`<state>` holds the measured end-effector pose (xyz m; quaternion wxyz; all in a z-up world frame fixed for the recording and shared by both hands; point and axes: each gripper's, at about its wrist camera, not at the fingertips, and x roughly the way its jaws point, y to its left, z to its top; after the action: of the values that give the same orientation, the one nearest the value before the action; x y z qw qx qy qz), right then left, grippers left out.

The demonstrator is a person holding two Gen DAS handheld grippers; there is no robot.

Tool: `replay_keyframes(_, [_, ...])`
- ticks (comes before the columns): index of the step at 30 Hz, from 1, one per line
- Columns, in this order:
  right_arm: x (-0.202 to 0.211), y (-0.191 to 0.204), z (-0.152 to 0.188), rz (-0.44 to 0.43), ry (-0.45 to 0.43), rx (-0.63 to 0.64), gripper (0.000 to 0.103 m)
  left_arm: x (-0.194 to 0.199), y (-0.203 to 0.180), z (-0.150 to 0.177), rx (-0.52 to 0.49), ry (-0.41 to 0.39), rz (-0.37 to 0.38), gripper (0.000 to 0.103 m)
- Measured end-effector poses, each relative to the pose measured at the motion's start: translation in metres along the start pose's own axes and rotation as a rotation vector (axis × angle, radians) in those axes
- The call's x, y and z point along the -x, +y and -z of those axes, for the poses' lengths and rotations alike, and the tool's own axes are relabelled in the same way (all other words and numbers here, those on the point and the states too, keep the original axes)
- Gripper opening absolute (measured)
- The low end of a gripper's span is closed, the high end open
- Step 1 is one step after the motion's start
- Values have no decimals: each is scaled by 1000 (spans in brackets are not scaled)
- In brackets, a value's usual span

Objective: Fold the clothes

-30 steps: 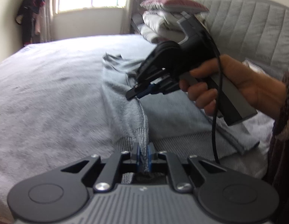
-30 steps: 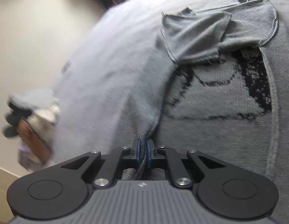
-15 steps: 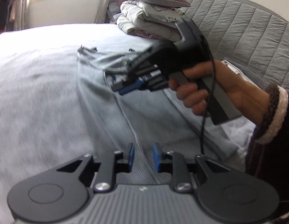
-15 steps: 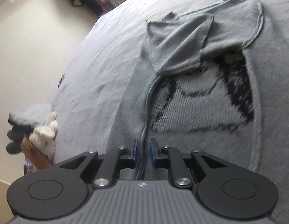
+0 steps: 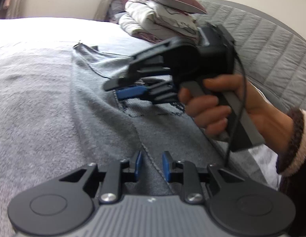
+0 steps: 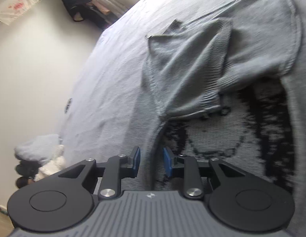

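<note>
Both my jaws stand apart, gripping nothing: left gripper [image 5: 151, 165] over the sweater [image 5: 117, 122] seam, right gripper [image 6: 151, 164] beside its folded edge. Sweater lies on the bed [image 6: 113, 75], sleeve [image 6: 188, 75] at twelve o'clock. Side fold looks released; next I need fresh grips for the following fold.

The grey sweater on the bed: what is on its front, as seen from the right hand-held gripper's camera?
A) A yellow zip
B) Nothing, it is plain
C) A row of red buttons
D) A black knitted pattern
D: the grey sweater lies spread on the bed, and a black knitted pattern shows on its front below the folded-over sleeve; no buttons or zip are visible.
</note>
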<state>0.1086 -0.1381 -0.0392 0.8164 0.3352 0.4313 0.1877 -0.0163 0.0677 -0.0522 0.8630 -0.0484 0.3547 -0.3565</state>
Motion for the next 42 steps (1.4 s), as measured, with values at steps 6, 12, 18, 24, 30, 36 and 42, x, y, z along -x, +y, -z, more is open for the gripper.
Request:
replay_keyframes(6, [9,8,-3,88,-32,64,5,-4,5,-13,6,22,22,23])
replay_keyframes(12, [31,0,-19,119,-85,44,14,1,5,-42,-30,2,-7,24])
replay_keyframes(18, [42,-25,-33,154,-146,-33,29,-19,28,-54,35,-17,-9,24])
replay_keyframes(24, [20,-24,-30,185,-145,4,28,-40,31,-47,29,8,-5,24])
replay_keyframes(30, [26,-14,-35,234,-145,81,9,-44,33,-51,62,7,13,24])
replay_keyframes(36, [43,-8,-64,271,-201,135,27,-45,32,-56,41,-17,6,24])
replay_keyframes(42, [4,5,-119,229,-169,236,30,-51,44,-60,70,-31,2,24])
